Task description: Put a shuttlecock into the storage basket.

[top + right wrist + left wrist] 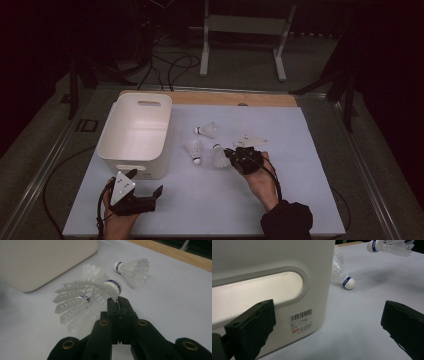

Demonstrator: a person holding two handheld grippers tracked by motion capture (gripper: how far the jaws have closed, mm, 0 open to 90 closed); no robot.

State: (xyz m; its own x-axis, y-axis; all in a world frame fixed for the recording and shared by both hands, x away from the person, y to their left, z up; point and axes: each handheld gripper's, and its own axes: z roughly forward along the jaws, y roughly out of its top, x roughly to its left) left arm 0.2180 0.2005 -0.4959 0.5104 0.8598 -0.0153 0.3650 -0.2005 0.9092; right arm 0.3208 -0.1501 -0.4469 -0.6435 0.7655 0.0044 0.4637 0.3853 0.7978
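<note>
Step in hand: pickup. Right gripper [117,300] jaws closed on shuttlecock [82,300] feathers, right of white bin [135,132]. Left gripper [145,189] jaws open, empty. Next, probably: lift, carry left over bin, release.

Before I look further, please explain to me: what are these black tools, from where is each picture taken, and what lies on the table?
A person holds a two-jaw claw in each hand. One picture looks down from above; the other two come from cameras riding on each claw. On the pale table stand a white bin and three shuttlecocks. The right claw is shut on the feather skirt of one shuttlecock; a second lies behind it, a third farther off. The left claw is open, holding nothing, beside the bin's handle end.
</note>
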